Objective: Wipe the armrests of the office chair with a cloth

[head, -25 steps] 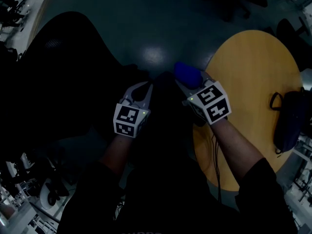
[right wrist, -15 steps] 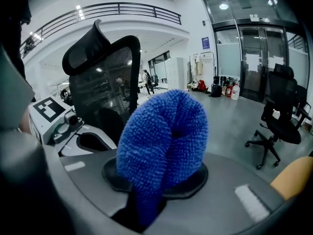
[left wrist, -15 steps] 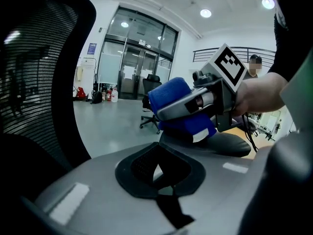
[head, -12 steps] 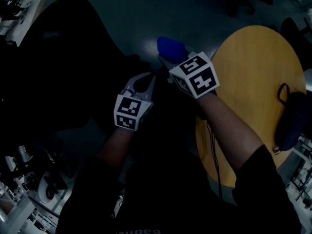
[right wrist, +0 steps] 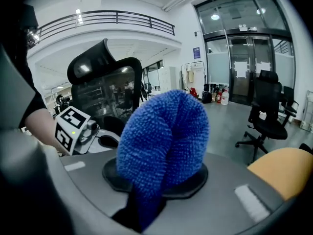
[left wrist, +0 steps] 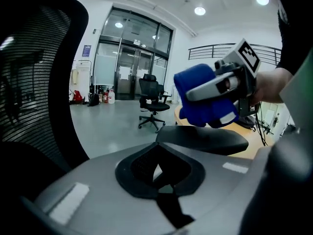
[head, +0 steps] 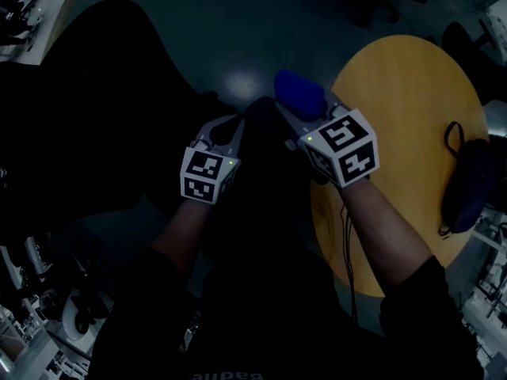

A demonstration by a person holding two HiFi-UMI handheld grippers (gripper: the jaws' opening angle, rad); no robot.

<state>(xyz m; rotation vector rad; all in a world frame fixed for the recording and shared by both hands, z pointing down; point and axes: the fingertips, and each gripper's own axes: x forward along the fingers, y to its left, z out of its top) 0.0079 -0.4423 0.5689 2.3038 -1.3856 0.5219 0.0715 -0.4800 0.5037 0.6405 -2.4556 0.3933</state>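
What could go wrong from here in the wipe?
1. The cloth is bunched in the right gripper, whose jaws are shut on it. If it is dragged along the armrest, it may pull loose.
2. The left gripper sits shut and empty close beside the armrest, so a wiping stroke might knock into it.

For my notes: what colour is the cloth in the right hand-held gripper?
Blue; the cloth shows best in the right gripper view.
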